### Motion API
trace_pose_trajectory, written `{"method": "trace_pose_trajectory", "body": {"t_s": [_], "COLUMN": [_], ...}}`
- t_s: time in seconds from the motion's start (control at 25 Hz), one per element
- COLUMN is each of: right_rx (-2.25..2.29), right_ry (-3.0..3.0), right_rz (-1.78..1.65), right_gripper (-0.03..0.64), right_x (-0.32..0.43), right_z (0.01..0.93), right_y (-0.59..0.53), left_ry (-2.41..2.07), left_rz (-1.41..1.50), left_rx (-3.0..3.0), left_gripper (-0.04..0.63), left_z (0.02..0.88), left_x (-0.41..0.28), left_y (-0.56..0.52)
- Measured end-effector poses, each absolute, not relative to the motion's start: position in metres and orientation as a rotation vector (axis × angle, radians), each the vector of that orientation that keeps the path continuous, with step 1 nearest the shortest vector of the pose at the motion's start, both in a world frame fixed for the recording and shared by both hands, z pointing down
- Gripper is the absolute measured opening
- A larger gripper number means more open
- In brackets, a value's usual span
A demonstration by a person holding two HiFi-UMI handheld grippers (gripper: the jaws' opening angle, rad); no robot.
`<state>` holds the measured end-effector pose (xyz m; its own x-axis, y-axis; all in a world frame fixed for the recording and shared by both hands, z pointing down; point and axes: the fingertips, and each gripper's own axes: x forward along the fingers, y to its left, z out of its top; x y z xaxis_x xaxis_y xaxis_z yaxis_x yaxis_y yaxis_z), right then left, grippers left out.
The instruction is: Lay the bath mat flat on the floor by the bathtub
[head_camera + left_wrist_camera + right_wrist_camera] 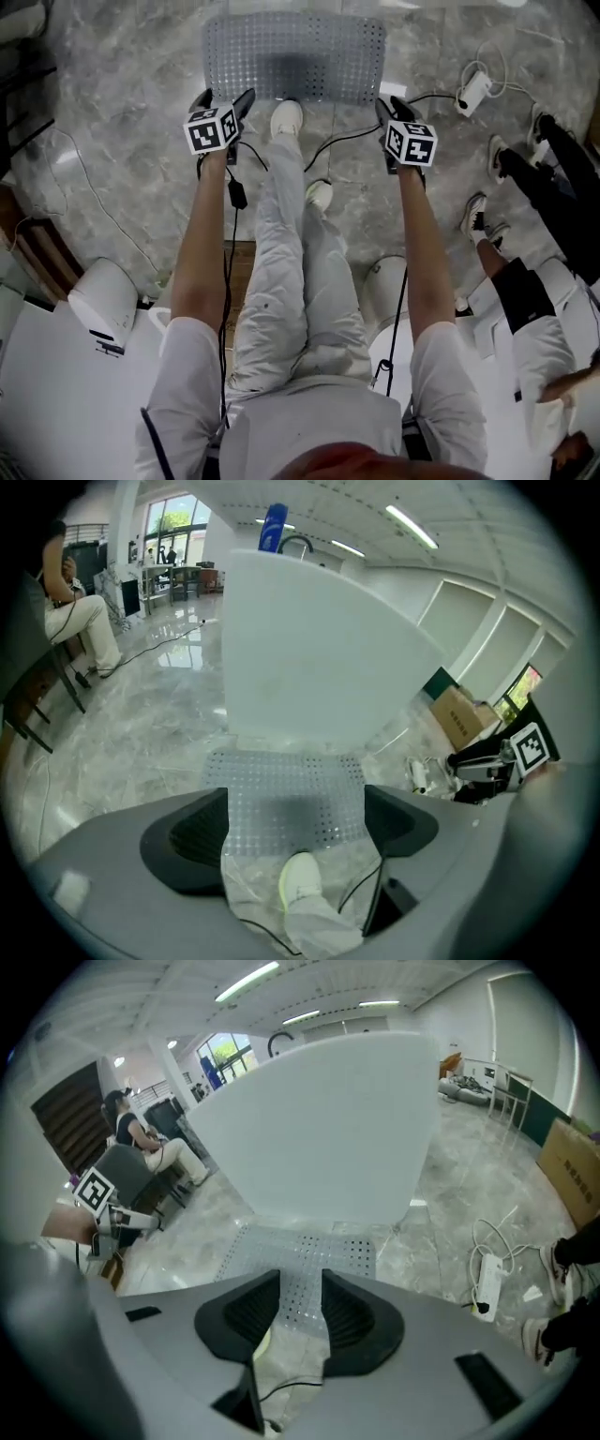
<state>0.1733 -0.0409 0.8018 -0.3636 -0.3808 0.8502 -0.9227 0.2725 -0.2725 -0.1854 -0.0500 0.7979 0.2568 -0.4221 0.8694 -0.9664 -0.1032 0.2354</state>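
Bath mat (295, 52) lies flat by the bathtub (309, 649). Left gripper (223, 99) gapes, right gripper (392, 105) is nearly closed, both empty; lift away without snagging it.

text: none legible | brands: none legible | numbers: none legible | signs: none legible

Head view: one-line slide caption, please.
Bath mat lies flat on marble floor, left gripper and right gripper at its near corners.

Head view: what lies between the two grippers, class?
In the head view, the person's white shoe and pale trouser leg, by the clear perforated bath mat.
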Motion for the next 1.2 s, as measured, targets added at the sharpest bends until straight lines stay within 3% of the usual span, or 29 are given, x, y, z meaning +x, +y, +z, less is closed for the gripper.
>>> {"method": "trace_pose_trajectory", "body": {"t_s": [0.2,0.44,0.84,0.96,1.2], "right_rx": [1.255,1.334,1.288,1.289,1.313], "right_ry": [-1.899,-1.935,-2.218,-2.284,-2.451], "right_rz": [1.103,1.180,1.196,1.074,0.875], "right_gripper": [0.106,0.011,0.003,0.003,0.003], "right_x": [0.192,0.192,0.133,0.123,0.100], "right_z": [0.709,0.615,0.441,0.388,0.287], "right_y": [-0.040,-0.027,0.010,0.013,0.037], "left_ry": [-1.288,-1.312,-1.315,-1.358,-1.445], "left_rz": [0.758,0.753,0.761,0.716,0.563], "left_rx": [1.720,1.779,1.848,1.897,1.939], "left_gripper": [0.445,0.429,0.400,0.328,0.254], "left_z": [0.706,0.610,0.473,0.432,0.359], "left_x": [-0.158,-0.156,-0.156,-0.153,-0.156], "left_y": [-0.033,-0.024,0.026,0.032,0.056]}}
